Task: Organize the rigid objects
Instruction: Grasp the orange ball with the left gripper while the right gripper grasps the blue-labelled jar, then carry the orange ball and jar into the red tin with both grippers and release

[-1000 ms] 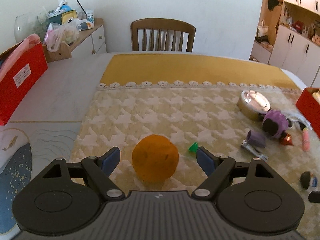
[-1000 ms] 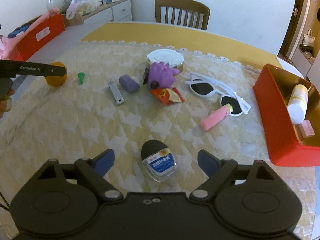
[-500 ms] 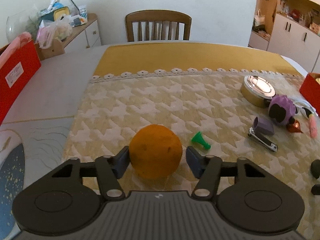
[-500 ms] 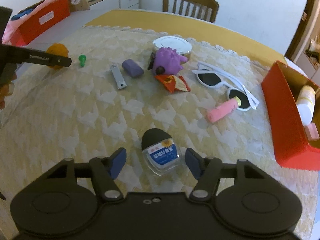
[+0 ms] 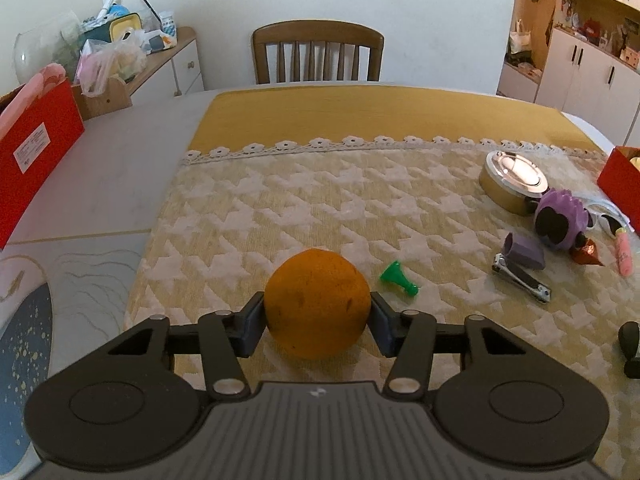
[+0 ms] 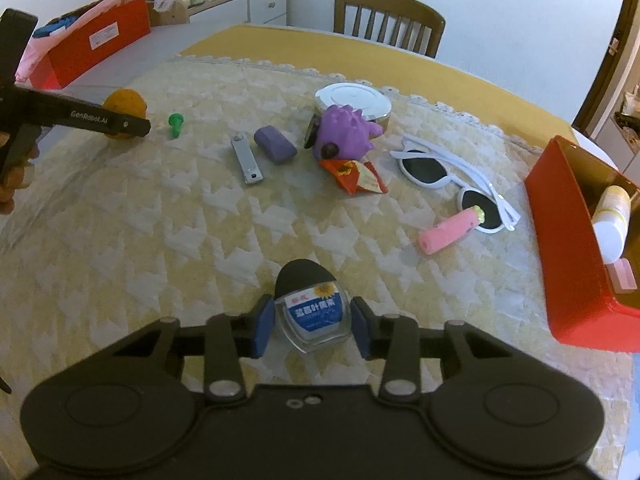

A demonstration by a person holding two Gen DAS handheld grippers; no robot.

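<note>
Patterned tablecloth, clutter spread right. Our left gripper (image 5: 317,315) has just been closing and now pinches the orange (image 5: 317,303). Right gripper (image 6: 312,325) has also been closing, its pads now flanking the bottle (image 6: 311,312); contact unclear. We should confirm grip, then lift straight. Red box (image 6: 568,256) interior partly cut off.

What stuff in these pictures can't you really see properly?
- Right wrist view: the orange is partly hidden behind the left gripper's finger.
- Right wrist view: the red box is cut off by the right edge, so not everything in it shows.
- Left wrist view: the sunglasses hide behind the purple toy.
- Right wrist view: the small print on the little bottle is too small to read.
</note>
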